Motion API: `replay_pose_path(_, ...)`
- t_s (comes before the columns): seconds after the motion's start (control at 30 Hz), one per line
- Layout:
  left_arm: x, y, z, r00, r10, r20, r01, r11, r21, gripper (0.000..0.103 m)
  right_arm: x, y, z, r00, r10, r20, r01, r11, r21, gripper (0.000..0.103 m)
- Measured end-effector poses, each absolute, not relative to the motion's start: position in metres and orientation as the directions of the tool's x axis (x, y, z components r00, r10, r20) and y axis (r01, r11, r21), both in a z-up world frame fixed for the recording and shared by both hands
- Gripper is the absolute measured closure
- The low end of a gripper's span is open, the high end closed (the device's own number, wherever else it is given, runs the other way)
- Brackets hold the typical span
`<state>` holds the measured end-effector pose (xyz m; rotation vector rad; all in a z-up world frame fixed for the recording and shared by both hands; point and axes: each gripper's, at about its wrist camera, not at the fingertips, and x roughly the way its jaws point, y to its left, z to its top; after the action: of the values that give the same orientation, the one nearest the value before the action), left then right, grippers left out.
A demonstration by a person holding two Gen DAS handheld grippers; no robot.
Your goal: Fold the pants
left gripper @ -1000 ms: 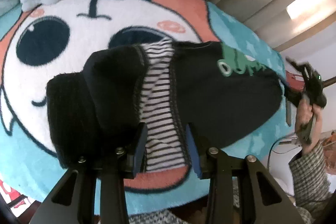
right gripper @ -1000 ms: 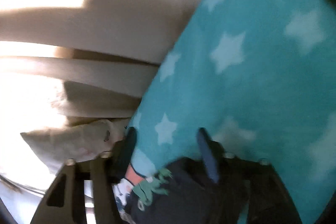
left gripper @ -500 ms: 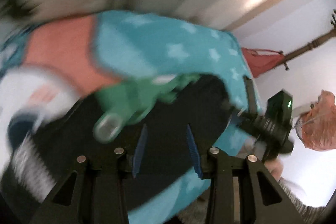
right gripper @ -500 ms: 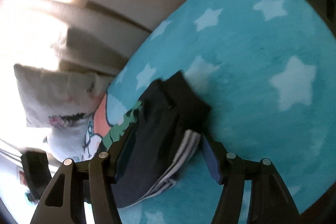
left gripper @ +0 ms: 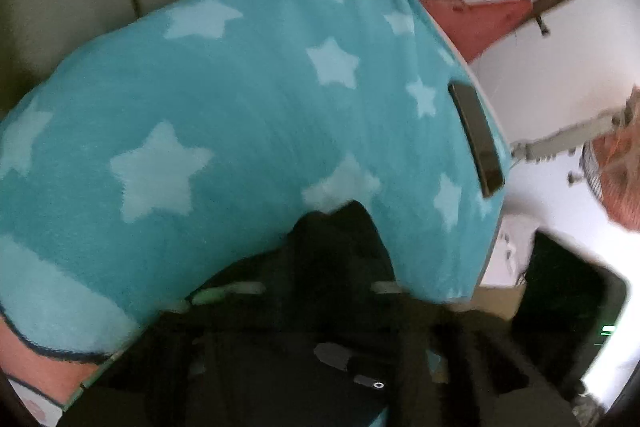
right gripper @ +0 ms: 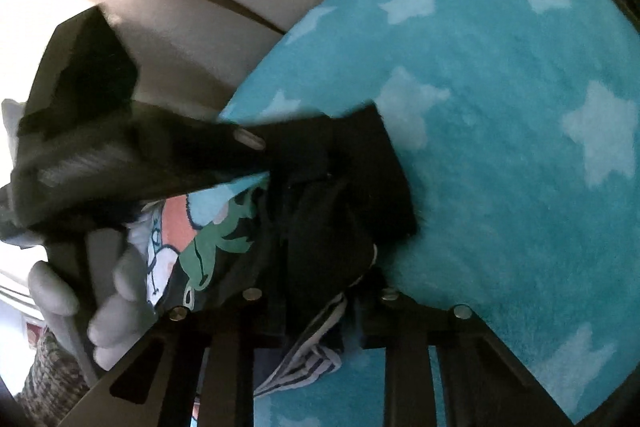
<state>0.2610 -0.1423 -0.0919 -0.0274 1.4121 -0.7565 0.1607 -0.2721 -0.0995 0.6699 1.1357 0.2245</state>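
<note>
Now both grippers meet at one corner of the black pants [right gripper: 340, 187], which lie on a turquoise star-patterned blanket [right gripper: 500, 147]. Right gripper [right gripper: 316, 291]: its jaws have just been closing and pinch the dark cloth and striped lining. Left gripper [left gripper: 316, 287], reaching in beside it, has likewise just closed narrow on the same black fabric.

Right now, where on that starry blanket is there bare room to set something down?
Free: the blanket right of the pants, and the stretch between pants and the dark flat object at its edge. Crowded: around the pants, where both hand-held grippers meet.
</note>
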Motion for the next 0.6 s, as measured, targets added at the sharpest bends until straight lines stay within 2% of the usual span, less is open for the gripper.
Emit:
replay_pose_path(0.07,0.256,-0.133,-0.084,-0.013,-0.512,-0.859,0.455,0.762,-0.461,0.096,0.161,-0.264,-0.089,0.429,0.459,-0.778,0.118,0.825,0.552,0.080)
replay_pose_path(0.23,0.244,-0.086,-0.063,0.069,-0.578,-0.813,0.377,0.770,-0.515,0.096,0.157,-0.221,-0.057,0.453,0.387,-0.803,-0.065,0.913,0.403,0.080)
replay_pose_path(0.37,0.225,-0.018,-0.056,0.171,-0.613,-0.772,0.237,0.786,-0.571,0.093,0.146,-0.168,-0.037,0.472,0.344,-0.812,-0.264,0.934,0.241,0.080)
replay_pose_path(0.43,0.211,0.016,-0.057,0.218,-0.612,-0.761,0.165,0.791,-0.589,0.090,0.135,-0.134,-0.037,0.466,0.341,-0.816,-0.389,0.908,0.157,0.075)
replay_pose_path(0.5,0.195,0.046,-0.056,0.253,-0.603,-0.756,0.107,0.794,-0.598,0.082,0.125,-0.102,-0.044,0.432,0.356,-0.828,-0.492,0.863,0.114,0.055)
replay_pose_path(0.53,0.184,0.062,-0.055,0.273,-0.598,-0.753,0.079,0.794,-0.602,0.080,0.118,-0.087,-0.049,0.400,0.377,-0.835,-0.546,0.830,0.113,0.052)
replay_pose_path(0.6,0.157,0.097,-0.052,0.319,-0.579,-0.750,0.017,0.795,-0.607,0.066,0.101,-0.056,-0.060,0.341,0.396,-0.852,-0.642,0.761,0.096,0.049)
